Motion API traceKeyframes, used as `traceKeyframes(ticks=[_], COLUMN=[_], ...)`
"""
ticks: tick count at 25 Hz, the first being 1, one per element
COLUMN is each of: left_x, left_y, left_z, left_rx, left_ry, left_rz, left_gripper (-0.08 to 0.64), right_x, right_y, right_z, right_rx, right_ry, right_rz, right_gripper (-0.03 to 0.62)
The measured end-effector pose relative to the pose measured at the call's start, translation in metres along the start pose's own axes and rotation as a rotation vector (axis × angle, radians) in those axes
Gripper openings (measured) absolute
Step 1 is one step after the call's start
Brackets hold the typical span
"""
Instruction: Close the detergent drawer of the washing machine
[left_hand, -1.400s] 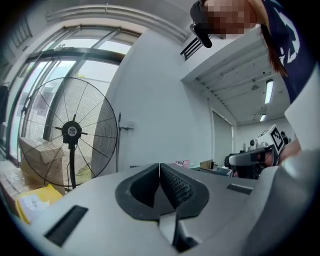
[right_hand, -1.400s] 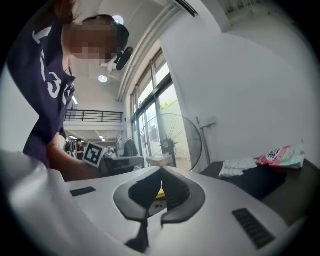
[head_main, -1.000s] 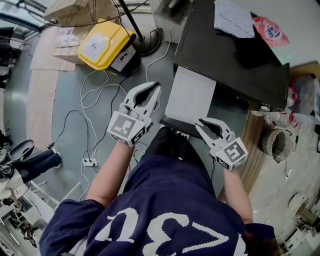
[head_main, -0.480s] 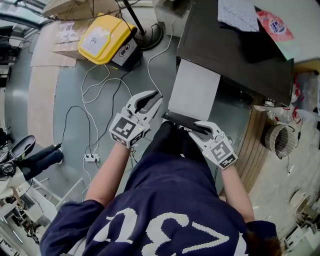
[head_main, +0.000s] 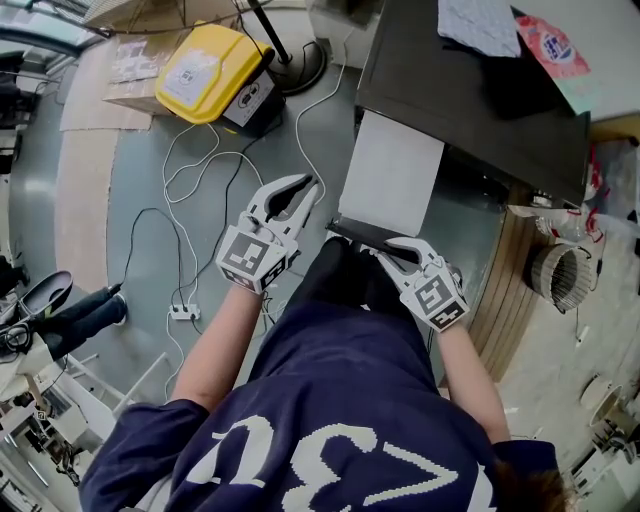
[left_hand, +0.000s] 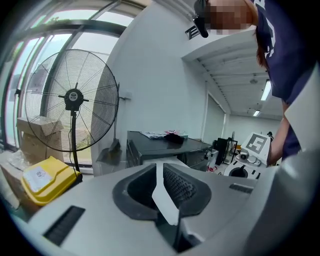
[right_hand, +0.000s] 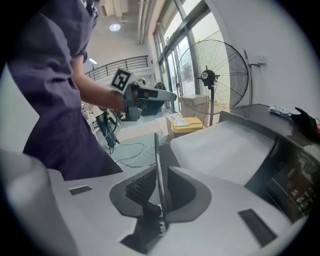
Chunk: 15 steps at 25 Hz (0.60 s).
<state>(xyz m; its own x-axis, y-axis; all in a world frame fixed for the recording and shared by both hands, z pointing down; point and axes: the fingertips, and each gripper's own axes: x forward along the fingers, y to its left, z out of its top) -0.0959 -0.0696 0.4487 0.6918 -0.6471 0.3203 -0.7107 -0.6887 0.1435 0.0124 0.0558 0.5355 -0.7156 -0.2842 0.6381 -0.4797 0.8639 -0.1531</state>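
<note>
The washing machine (head_main: 470, 100) stands at the upper right with a dark top. Its detergent drawer (head_main: 392, 180) sticks out toward me as a pale grey slab with a thin dark front panel (head_main: 358, 234). My right gripper (head_main: 388, 248) sits at that front panel. In the right gripper view the panel (right_hand: 157, 150) runs edge-on between the closing jaws of that gripper (right_hand: 159, 167), and the pads lie against it. My left gripper (head_main: 308, 186) hovers just left of the drawer, narrowly open (left_hand: 160, 167) with nothing between its fingers.
A yellow case (head_main: 205, 75) and a fan's round base (head_main: 300, 75) sit on the floor at the back left. White cables (head_main: 200, 180) and a power strip (head_main: 180, 313) lie left of me. A cloth (head_main: 478, 25) and a red packet (head_main: 548, 45) rest on the machine.
My right gripper has moved left and down onto the drawer's front panel and narrowed around it. My left gripper has sunk a little beside the drawer.
</note>
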Motion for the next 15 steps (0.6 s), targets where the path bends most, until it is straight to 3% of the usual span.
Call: traceKeyframes(ticks=[7, 15], left_x=[0.0, 0.004], left_y=[0.002, 0.006], left_z=[-0.004, 0.01], left_rx=[-0.006, 0.028], left_ry=[0.001, -0.029], left_rz=[0.022, 0.051], left_gripper=[0.029, 0.025], right_x=[0.004, 0.001], right_y=[0.003, 0.002], right_z=[-0.001, 0.003], right_rx=[-0.055, -0.053], right_ry=[0.019, 0.017], right_rz=[-0.004, 0.011], right_gripper=[0.06, 0.057])
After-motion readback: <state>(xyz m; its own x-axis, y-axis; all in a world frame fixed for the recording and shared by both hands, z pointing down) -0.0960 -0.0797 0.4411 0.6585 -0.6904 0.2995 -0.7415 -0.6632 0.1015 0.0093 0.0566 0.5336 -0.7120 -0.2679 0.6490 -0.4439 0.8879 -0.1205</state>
